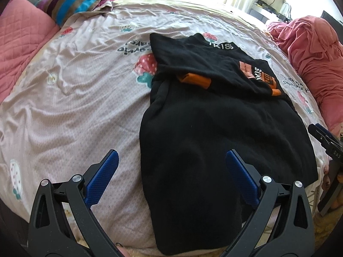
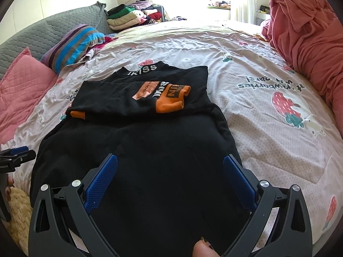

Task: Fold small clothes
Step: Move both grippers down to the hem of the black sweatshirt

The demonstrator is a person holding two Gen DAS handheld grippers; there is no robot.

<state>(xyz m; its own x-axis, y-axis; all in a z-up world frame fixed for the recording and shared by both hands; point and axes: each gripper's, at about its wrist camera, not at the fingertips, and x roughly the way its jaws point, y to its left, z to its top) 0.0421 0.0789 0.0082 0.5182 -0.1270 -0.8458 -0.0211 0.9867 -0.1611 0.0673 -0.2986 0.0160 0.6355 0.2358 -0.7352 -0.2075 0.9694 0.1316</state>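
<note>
Both grippers gape wide and hold nothing: the left gripper hangs over the near left edge of the black top, the right gripper over its lower middle. The top lies flat on the bed, sleeves folded in. Soft, limp and light, it is likely best pinched at the hem corners. A pink blanket and pillows lie well apart.

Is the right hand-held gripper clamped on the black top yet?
No, the right hand-held gripper hangs open above the black top, holding nothing.

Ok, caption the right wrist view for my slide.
Open right claw hovers over black top, sleeves folded across, on strawberry-print bedsheet.
</note>
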